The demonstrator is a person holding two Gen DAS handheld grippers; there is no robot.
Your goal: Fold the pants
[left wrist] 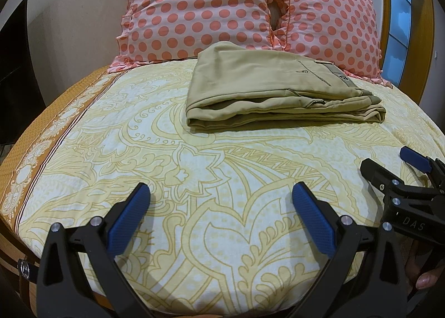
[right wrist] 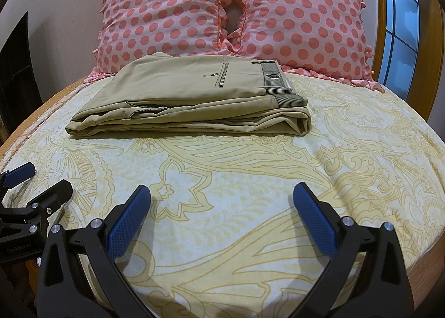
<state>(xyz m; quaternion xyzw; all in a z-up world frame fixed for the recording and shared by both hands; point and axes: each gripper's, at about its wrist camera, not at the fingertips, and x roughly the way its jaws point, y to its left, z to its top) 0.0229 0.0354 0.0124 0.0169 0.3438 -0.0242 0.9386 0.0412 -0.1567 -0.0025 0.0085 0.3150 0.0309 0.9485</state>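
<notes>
Two claws gaping wide over the bed, pants folded beyond them.

Your left claw (left wrist: 221, 195) hangs above the yellow patterned bedsheet (left wrist: 167, 179) with its blue pads far apart and nothing between them. Your right claw (right wrist: 222, 195) is spread just as wide, empty too, beside the left one near the bed's front edge. Well ahead of both, the khaki pants (right wrist: 192, 95) lie in a flat folded stack on the sheet, just before two pink polka-dot pillows (right wrist: 233, 12).

Left gripper (left wrist: 221, 193) is held level, jaws spread wide, nothing gripped. Right gripper (right wrist: 221, 193) is carried alongside at its three o'clock, likewise spread wide and empty.
</notes>
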